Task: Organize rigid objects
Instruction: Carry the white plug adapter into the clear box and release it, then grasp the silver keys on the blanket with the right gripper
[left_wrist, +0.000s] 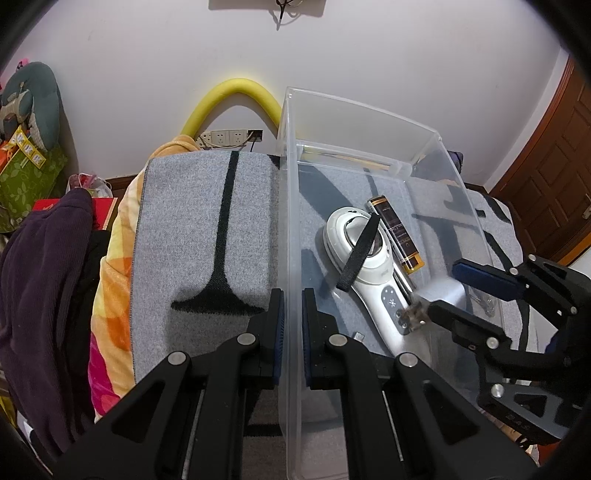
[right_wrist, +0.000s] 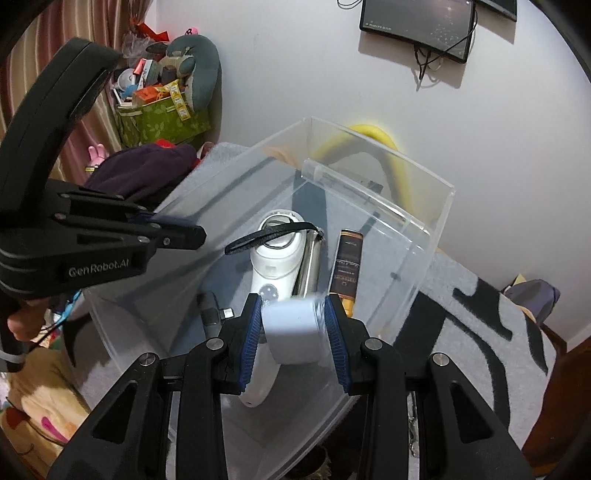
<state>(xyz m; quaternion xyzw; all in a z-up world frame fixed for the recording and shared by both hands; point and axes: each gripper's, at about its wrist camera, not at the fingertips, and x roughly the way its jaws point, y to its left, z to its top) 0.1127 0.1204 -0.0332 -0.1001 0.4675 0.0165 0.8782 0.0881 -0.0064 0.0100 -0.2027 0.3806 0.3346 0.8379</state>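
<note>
A clear plastic bin (left_wrist: 291, 155) (right_wrist: 436, 229) stands on a grey blanket. My left gripper (left_wrist: 291, 306) is shut on the bin's left wall; it also shows in the right wrist view (right_wrist: 173, 227). Inside lie a white handheld device with a black strap (left_wrist: 364, 254) (right_wrist: 275, 258), a black-and-gold tube (left_wrist: 397, 232) (right_wrist: 347, 266) and a silver cylinder (right_wrist: 312, 266). My right gripper (right_wrist: 293, 325) is shut on a white cylindrical jar (right_wrist: 293, 328) and holds it above the bin's inside. In the left wrist view the right gripper (left_wrist: 443, 291) reaches in from the right.
The grey blanket with black stripes (left_wrist: 207, 229) covers the surface. A dark purple garment (left_wrist: 40, 288) lies at the left. A yellow foam tube (left_wrist: 236, 96) and wall sockets (left_wrist: 225, 138) are behind. A green bag of clutter (right_wrist: 159, 118) stands by the curtain. A wooden door (left_wrist: 550, 184) is at the right.
</note>
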